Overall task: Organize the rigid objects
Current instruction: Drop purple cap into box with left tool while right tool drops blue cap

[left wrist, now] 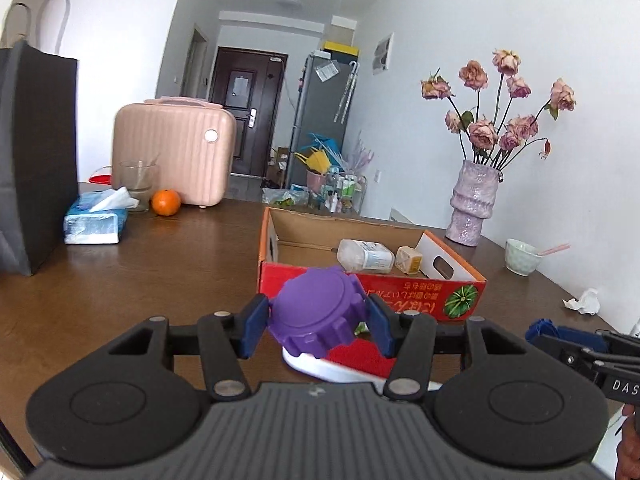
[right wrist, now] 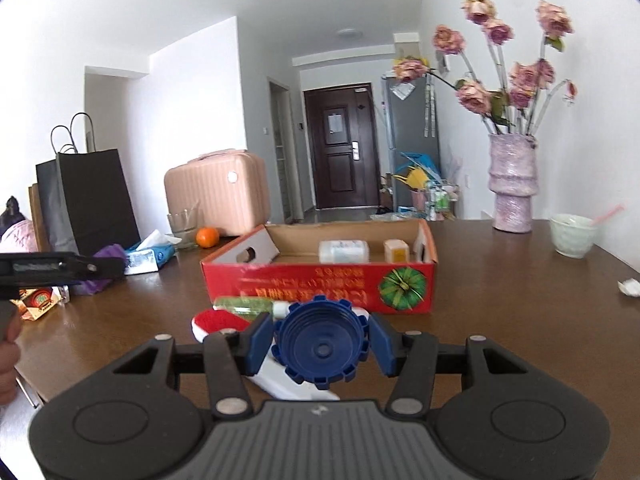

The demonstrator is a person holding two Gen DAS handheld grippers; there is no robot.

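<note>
My left gripper (left wrist: 316,322) is shut on a purple toothed cap (left wrist: 316,312), held above the table in front of the red cardboard box (left wrist: 400,292). My right gripper (right wrist: 322,344) is shut on a blue toothed cap (right wrist: 322,346), also in front of the box (right wrist: 320,284). Inside the box lie a white bottle (left wrist: 366,256) and a small yellow carton (left wrist: 408,260). A red-and-white object (right wrist: 220,322) and a green tube (right wrist: 244,304) lie on the table just before the box. The right gripper shows at the right edge of the left wrist view (left wrist: 580,350).
On the brown table stand a pink vase with roses (left wrist: 474,208), a pale green bowl (left wrist: 520,256), crumpled paper (left wrist: 584,302), a tissue pack (left wrist: 96,220), an orange (left wrist: 166,202), a glass (left wrist: 136,184), a pink case (left wrist: 176,150) and a dark bag (left wrist: 34,156).
</note>
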